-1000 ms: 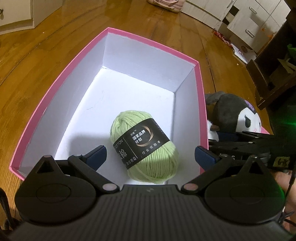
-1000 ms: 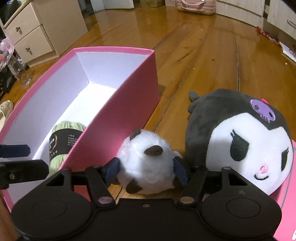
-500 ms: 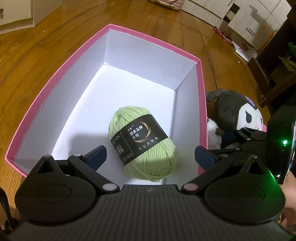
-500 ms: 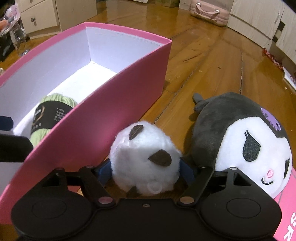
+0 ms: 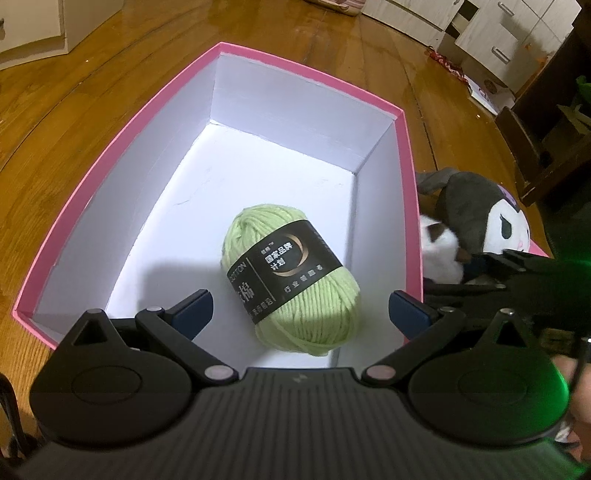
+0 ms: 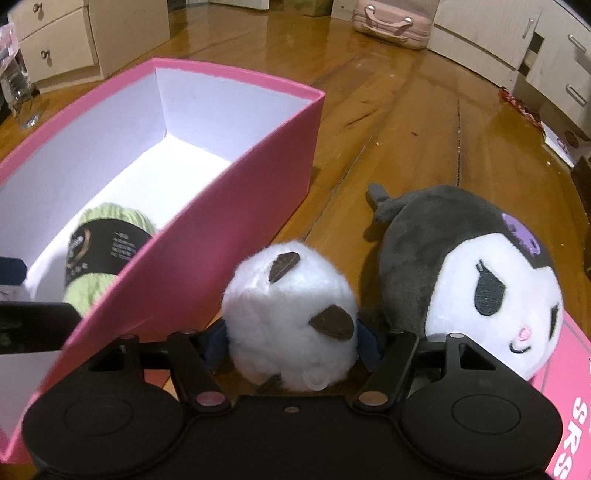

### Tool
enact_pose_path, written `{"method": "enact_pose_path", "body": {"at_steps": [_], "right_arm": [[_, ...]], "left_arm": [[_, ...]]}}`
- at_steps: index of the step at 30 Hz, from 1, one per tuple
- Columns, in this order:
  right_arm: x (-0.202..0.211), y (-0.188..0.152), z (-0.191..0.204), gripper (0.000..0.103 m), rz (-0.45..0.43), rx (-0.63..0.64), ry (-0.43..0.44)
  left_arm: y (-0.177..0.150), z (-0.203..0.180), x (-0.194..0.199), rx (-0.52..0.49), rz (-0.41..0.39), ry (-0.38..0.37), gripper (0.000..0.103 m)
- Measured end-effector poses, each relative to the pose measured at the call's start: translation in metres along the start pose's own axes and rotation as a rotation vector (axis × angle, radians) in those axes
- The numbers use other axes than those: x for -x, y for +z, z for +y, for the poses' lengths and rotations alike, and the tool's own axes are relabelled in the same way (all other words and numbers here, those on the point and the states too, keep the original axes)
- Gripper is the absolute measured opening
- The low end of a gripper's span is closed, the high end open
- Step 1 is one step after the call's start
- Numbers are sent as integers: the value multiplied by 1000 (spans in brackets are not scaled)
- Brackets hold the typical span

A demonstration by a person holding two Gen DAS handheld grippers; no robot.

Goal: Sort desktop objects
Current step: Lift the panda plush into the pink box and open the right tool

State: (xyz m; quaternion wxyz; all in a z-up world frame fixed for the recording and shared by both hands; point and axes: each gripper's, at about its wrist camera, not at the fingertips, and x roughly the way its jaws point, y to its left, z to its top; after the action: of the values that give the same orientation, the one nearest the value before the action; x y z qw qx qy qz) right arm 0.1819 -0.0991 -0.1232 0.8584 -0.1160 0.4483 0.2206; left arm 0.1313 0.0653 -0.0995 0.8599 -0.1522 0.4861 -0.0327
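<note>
Pinching a fluffy white ball toy [image 6: 291,317] between its blue pads, our right claw [image 6: 291,338] carries it beside the outer pink wall of the box [image 6: 236,236], with the pads pressed into the fur on both sides. We see two brown patches on the toy and a small clear loop on its near side. Just right of it lies a dark grey and white plush doll [image 6: 465,269] with a purple mark on its head; part of it rests on a pink sheet with white letters [image 6: 569,387].

Our left claw [image 5: 301,310] is spread wide over the near end of the box, gripping nothing. Between its pads and a little beyond them, a green ball of yarn [image 5: 291,277] with a black paper band lies on the white floor of the box, near the right wall. The box stands on a wooden floor [image 6: 406,122]. Past it, near the far wall, we make out a pink case [image 6: 391,22] and pale drawers [image 6: 55,48].
</note>
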Motion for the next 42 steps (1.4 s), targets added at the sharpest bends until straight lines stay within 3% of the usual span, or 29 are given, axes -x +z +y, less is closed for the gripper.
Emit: {"method": "enact_pose_path", "body": {"at_steps": [7,13,20,33,36,42], "right_arm": [[26,-2,-3,73,-39,-57,81],[52,2,4,73,-104,-45,86],[80,8,14,73,-186,-39,121],[89,19,78,73,-238,60,301],[88,21,96,73,-239,98,309],[76,27,112,73,-199,136,301]], "left_arm": [[2,3,4,10,-20,-13,103],[8,13,13,85,-19,-66,103],[17,19,40,93,-84,-58,103],[23,58,74,152,-115,43,103],[23,66,79,164,-136,96,103],[24,80,80,206,-143,90,103]]}}
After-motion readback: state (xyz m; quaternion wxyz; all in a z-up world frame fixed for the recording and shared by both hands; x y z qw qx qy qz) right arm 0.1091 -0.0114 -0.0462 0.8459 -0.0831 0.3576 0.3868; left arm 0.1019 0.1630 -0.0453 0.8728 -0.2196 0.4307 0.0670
